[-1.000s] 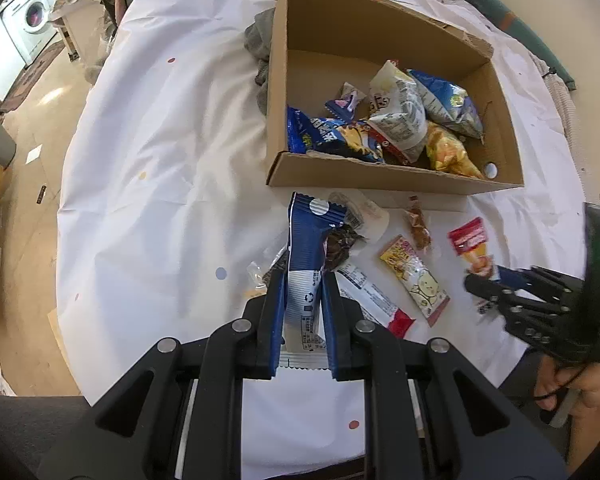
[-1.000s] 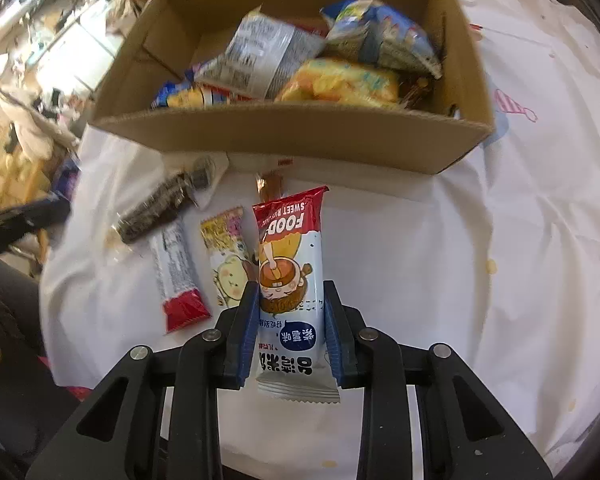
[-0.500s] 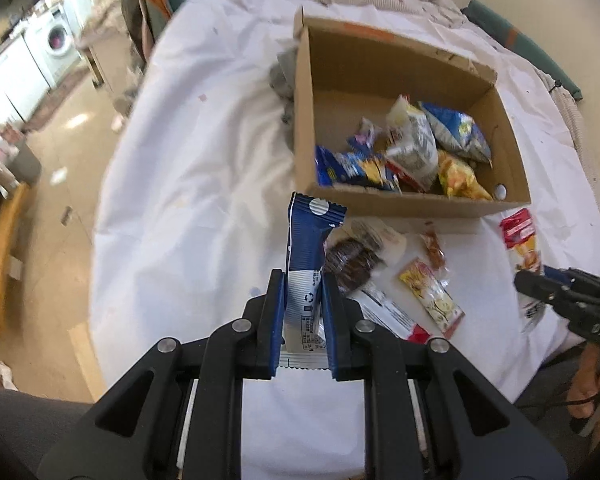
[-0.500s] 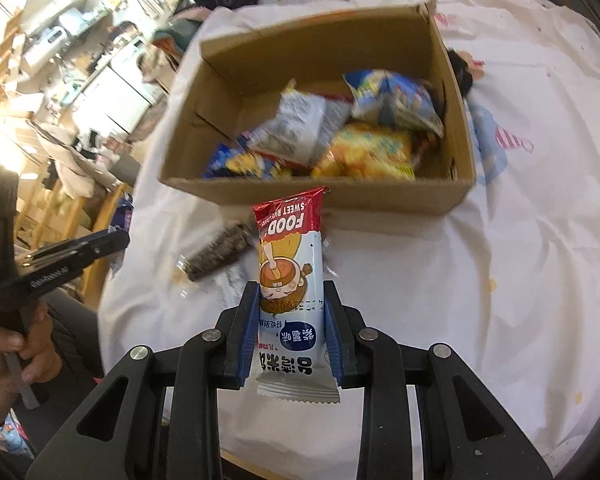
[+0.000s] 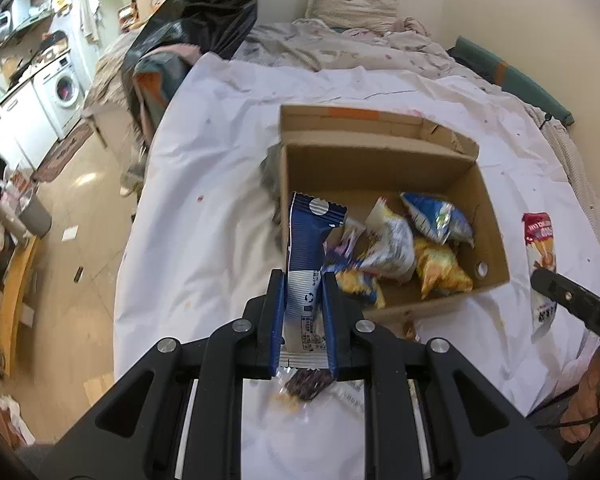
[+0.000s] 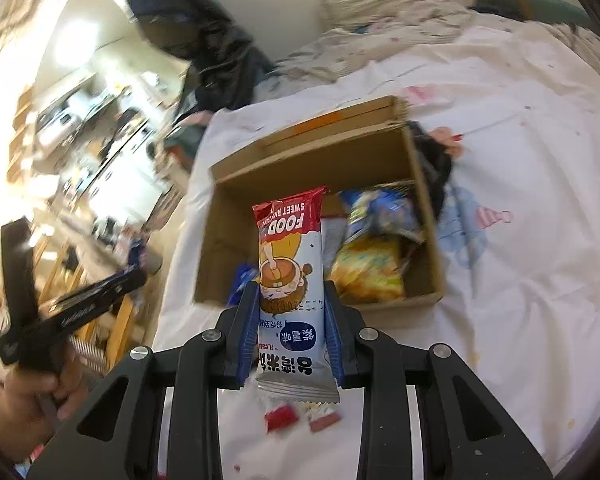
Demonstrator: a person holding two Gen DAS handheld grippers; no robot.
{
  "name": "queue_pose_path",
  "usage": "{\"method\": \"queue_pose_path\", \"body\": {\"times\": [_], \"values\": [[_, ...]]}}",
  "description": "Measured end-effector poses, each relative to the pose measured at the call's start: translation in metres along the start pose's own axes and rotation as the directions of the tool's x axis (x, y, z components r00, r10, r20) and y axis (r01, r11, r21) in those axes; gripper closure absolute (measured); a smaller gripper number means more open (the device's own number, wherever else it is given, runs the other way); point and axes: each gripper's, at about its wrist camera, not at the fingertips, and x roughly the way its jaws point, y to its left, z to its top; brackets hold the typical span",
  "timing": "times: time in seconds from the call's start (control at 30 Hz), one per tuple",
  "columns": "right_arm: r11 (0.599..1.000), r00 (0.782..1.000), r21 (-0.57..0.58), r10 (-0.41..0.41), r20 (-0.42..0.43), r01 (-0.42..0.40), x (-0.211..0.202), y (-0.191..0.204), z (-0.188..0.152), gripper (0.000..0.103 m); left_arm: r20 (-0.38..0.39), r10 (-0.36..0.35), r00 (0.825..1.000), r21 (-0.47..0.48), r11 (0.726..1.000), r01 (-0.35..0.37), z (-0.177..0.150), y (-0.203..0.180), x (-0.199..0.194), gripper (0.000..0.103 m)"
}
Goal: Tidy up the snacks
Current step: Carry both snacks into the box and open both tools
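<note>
My left gripper [image 5: 303,284] is shut on a blue and white snack packet [image 5: 310,240], held upright above the near left corner of the open cardboard box [image 5: 384,168]. My right gripper [image 6: 291,296] is shut on a red and white snack bar [image 6: 290,264], raised in front of the same box [image 6: 228,220]. Several chip bags [image 5: 428,248] lie inside the box. The right gripper with its bar [image 5: 540,256] shows at the right edge of the left wrist view. The left gripper [image 6: 80,304] appears at the left of the right wrist view.
The box sits on a white sheet [image 5: 220,184] covering the table. Loose snacks lie on it below my grippers: a dark bar [image 5: 306,384] and red packets [image 6: 284,418]. A black bag [image 5: 204,4] and bedding sit behind; a washing machine [image 5: 64,88] stands far left.
Both grippers have risen with their packets and tilted up toward the box. The box now sits lower in both views, and most loose snacks have dropped out of sight beneath the fingers.
</note>
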Motion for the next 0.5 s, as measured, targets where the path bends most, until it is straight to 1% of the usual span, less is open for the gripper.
{"method": "queue_pose_path", "body": {"times": [0.07, 0.2, 0.33, 0.5], "values": [[0.999, 0.999, 0.018, -0.033, 0.009, 0.033, 0.006, -0.007, 0.012, 0.071, 0.006, -0.005, 1.000, 0.010, 1.000, 0.005, 0.006, -0.005, 0.002, 0.088], [0.997, 0.997, 0.022, -0.072, 0.011, 0.071, 0.020, -0.014, 0.031, 0.072, -0.001, -0.014, 1.000, 0.015, 1.000, 0.014, 0.016, -0.015, 0.015, 0.088], [0.995, 0.995, 0.024, -0.096, 0.008, 0.096, 0.035, -0.020, 0.046, 0.071, -0.004, -0.017, 1.000, 0.028, 0.999, 0.017, 0.025, -0.020, 0.027, 0.088], [0.993, 0.993, 0.013, -0.114, 0.008, 0.114, 0.050, -0.026, 0.059, 0.071, -0.006, -0.037, 0.999, 0.045, 0.998, 0.038, 0.036, -0.024, 0.044, 0.088]]}}
